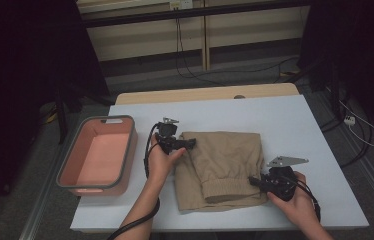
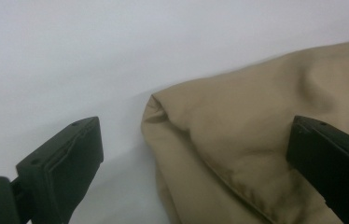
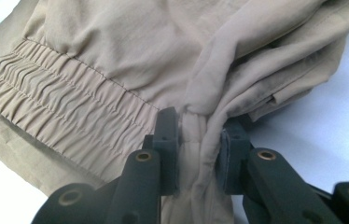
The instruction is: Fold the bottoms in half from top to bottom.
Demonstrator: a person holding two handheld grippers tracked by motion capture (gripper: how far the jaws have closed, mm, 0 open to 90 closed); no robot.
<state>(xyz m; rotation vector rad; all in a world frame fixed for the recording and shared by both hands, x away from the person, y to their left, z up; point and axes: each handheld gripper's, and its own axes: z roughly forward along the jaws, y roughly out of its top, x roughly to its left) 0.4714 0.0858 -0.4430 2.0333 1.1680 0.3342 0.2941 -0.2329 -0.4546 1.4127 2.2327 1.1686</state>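
The tan trousers (image 1: 221,167) lie folded mid-table, right of the pink bin (image 1: 96,155). The right gripper (image 3: 196,154) pinches bunched cloth at their near right edge; the left gripper (image 2: 196,154) gapes over the far left corner, ungrasped. Folding seems partly done, binning probably remains.

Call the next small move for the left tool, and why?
Probably close the left tool on the trousers' corner. Its jaws stand open, one over bare table, one over the cloth, straddling the folded edge. The right tool is already shut on bunched fabric, so a second grip would let both lift.
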